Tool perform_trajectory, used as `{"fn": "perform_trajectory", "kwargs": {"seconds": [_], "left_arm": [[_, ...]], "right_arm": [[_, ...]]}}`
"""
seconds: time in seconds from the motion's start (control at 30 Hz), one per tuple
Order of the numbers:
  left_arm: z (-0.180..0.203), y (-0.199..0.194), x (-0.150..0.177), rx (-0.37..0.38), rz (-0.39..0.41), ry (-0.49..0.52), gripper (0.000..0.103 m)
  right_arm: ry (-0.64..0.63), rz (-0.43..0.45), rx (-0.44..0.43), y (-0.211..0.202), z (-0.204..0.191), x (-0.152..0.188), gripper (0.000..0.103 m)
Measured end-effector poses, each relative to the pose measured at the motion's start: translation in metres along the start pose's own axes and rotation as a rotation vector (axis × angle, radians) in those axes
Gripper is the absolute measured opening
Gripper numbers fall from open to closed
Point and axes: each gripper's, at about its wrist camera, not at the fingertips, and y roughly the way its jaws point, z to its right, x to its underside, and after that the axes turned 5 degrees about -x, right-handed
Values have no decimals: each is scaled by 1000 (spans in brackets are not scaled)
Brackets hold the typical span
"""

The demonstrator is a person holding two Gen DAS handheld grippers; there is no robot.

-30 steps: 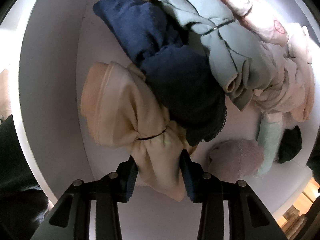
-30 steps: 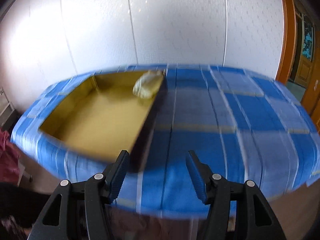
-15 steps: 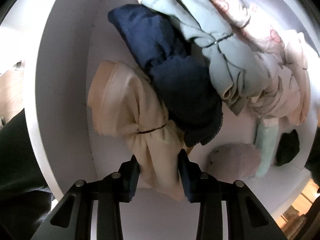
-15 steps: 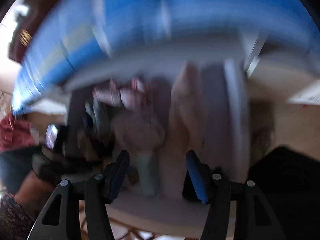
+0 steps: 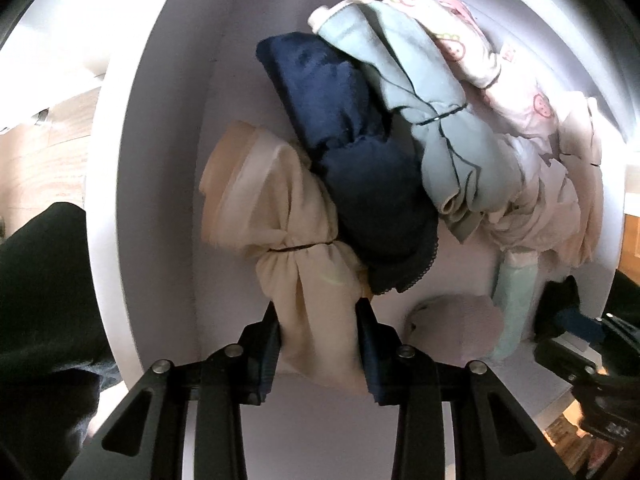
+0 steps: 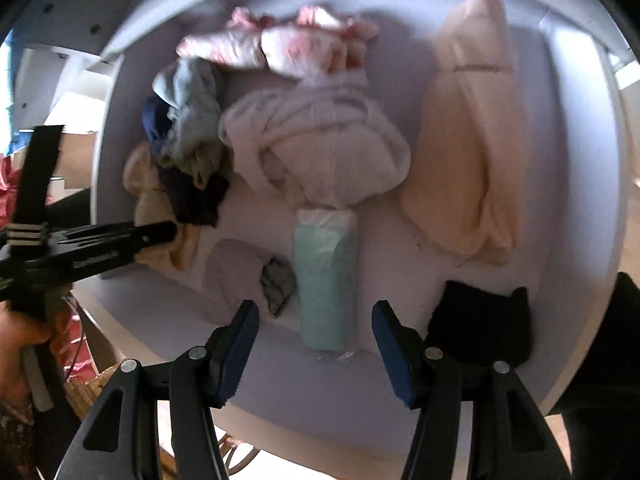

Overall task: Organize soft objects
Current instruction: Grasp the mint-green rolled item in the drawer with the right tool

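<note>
A white drawer holds several cloth bundles tied with bands. My left gripper points down and is shut on the lower end of a beige bundle, its pads pressing the cloth from both sides. A navy bundle and a pale blue bundle lie against it. My right gripper stands open above a mint green roll, apart from it. In the right wrist view the left gripper reaches in from the left at the beige bundle.
A white bundle, pink-printed cloths and a large cream bundle fill the drawer's back and right. A black sock, a small grey piece and a pale mauve sock lie near the front rim.
The right wrist view swung from a blue checked bed with a yellow tray down into the white drawer. The left jaws narrowed on the beige bundle, and the drawer shifted right in that view.
</note>
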Motion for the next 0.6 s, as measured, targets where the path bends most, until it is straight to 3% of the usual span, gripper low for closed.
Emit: {"fn": "perform_trajectory", "kwargs": {"seconds": [0.37, 0.53, 0.6], "left_arm": [[-3, -2, 0, 4, 7, -9, 35], [0, -3, 2, 1, 5, -12, 35], [0, -2, 3, -1, 3, -8, 34]], "right_arm": [[7, -105, 45, 41, -5, -9, 58], [-34, -164, 100, 60, -9, -8, 39], [-1, -186, 84, 65, -2, -9, 37]]}}
